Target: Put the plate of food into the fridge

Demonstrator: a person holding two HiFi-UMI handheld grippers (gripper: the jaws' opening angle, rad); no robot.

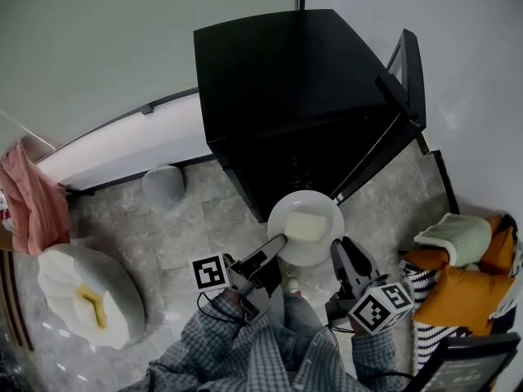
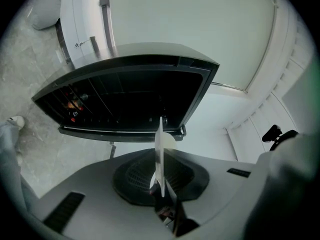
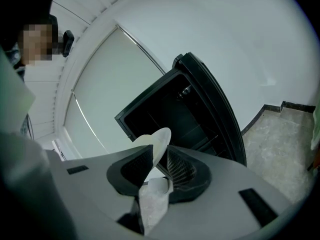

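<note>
On the left, the left gripper [image 1: 278,243] has its jaws clamped on the left rim of the white plate [image 1: 306,196]; its own view shows that rim edge-on between them. The plate carries a pale block of food [image 1: 306,225] and is held off the floor just before the black fridge's [image 1: 286,88] open front. The right gripper's [image 1: 337,247] jaws pinch the right rim, beside the open fridge door [image 1: 409,72].
</note>
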